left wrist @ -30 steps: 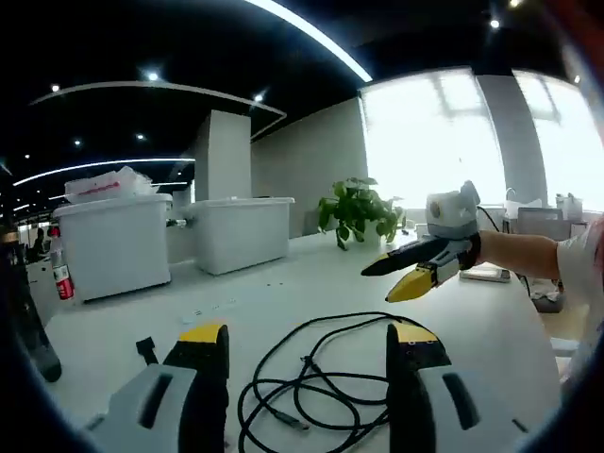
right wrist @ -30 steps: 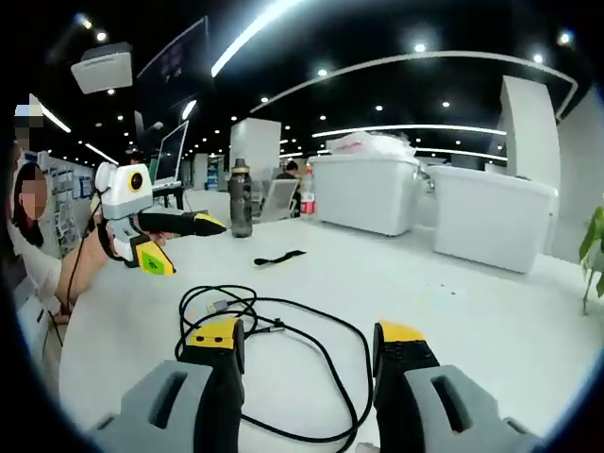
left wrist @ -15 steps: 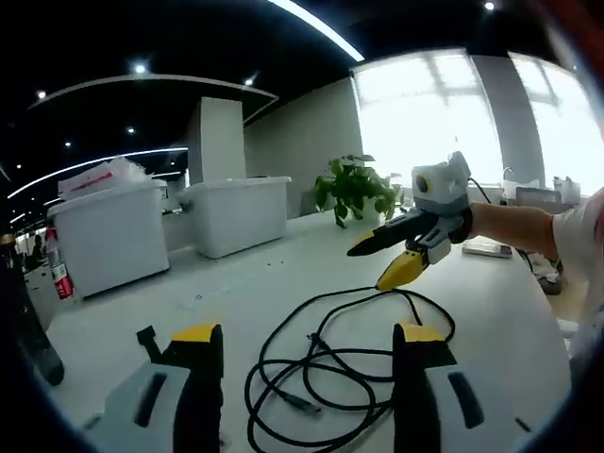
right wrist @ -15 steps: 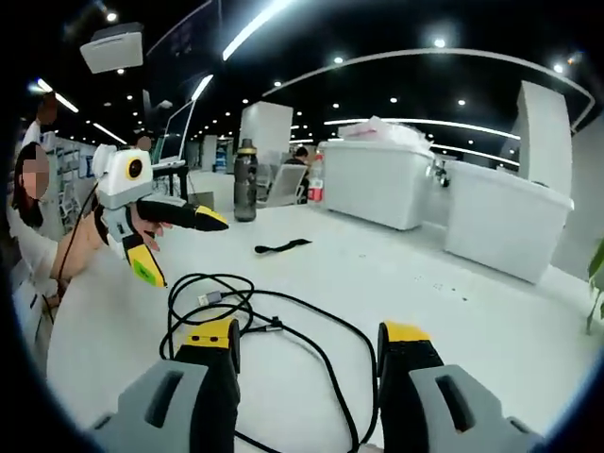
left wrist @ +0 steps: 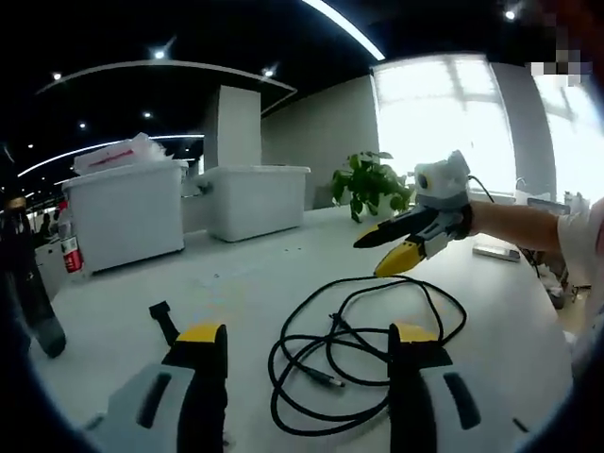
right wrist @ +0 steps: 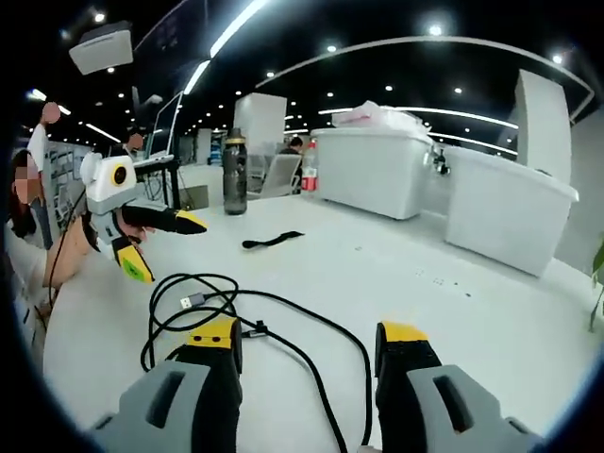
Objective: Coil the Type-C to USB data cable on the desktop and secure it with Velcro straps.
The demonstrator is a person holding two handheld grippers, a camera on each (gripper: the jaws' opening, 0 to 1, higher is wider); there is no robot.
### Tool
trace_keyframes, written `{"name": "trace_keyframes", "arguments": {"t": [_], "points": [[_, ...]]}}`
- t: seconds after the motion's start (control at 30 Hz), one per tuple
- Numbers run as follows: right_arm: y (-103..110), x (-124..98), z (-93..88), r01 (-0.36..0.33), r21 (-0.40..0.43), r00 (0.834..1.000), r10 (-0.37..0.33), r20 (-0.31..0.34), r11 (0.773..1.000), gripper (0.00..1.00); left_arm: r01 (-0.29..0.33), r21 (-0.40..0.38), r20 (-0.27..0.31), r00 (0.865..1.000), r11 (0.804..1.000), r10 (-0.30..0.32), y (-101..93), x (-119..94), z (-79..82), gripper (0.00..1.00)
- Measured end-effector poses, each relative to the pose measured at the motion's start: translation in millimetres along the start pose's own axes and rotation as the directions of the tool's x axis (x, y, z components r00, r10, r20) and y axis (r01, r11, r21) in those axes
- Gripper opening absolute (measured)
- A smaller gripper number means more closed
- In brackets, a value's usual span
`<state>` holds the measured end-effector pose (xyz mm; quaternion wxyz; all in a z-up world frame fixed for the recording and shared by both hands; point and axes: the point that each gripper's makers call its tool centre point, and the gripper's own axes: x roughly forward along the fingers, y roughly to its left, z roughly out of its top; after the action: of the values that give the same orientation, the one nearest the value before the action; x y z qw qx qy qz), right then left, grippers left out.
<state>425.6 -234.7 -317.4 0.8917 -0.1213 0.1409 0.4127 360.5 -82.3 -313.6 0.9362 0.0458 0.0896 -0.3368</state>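
Smooth white desktop [left wrist: 283, 274], office behind. Your left gripper [left wrist: 307, 344] hovers low, yellow-tipped jaws spread apart, loose black data cable [left wrist: 363, 344] lying between and beyond them. Your right gripper [right wrist: 307, 340] also gapes, holding nothing, cable near. Flat black Velcro strap [right wrist: 271, 241] lies further off.

White desktop [right wrist: 528, 311], loose cable [left wrist: 373, 344], strap [right wrist: 271, 240], bins [right wrist: 373, 193]

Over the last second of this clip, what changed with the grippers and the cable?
Only small hand drift: the left gripper sits a little lower and nearer the cable, the right gripper much as before. Both stay open, holding nothing. The cable lies loose and uncoiled, and the Velcro strap stays untouched.
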Motion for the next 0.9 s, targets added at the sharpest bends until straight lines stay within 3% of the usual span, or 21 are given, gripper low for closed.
{"name": "trace_keyframes", "arguments": {"t": [0.23, 0.33, 0.4, 0.53, 0.67, 0.77, 0.9], "points": [[5, 0, 2.2, -0.026, -0.028, 1.000, 0.025, -0.019, 0.999, 0.56, -0.064, -0.010, -0.018, 0.998, 0.998, 0.064, 22.9, -1, -10.2, 0.61], [14, 7, -4.5, -0.078, -0.072, 0.996, 0.073, -0.059, 0.994, 0.56, -0.039, -0.086, 0.031, 0.999, 0.996, 0.041, 20.4, 0, -4.4, 0.58], [17, 17, -13.6, -0.096, -0.049, 0.990, 0.090, -0.104, 0.994, 0.57, -0.029, -0.110, 0.035, 0.999, 0.993, 0.033, 19.8, 1, -5.2, 0.58], [30, 40, -21.0, -0.144, -0.070, 0.979, 0.132, -0.157, 0.987, 0.57, -0.038, -0.043, -0.053, 0.998, 0.998, 0.036, 17.6, 6, -24.2, 0.60], [43, 60, -23.6, -0.200, -0.073, 0.961, 0.181, -0.209, 0.977, 0.60, -0.011, -0.045, -0.087, 0.996, 0.999, 0.007, 10.5, 10, -34.8, 0.61], [47, 63, -27.2, -0.226, -0.109, 0.950, 0.194, -0.244, 0.968, 0.60, -0.002, 0.000, -0.127, 0.992, 1.000, 0.002, 8.1, 9, -42.7, 0.61], [44, 59, -24.6, -0.225, -0.137, 0.951, 0.188, -0.244, 0.965, 0.59, 0.007, 0.023, -0.155, 0.988, 1.000, -0.003, 6.7, 10, -48.4, 0.61]]}}
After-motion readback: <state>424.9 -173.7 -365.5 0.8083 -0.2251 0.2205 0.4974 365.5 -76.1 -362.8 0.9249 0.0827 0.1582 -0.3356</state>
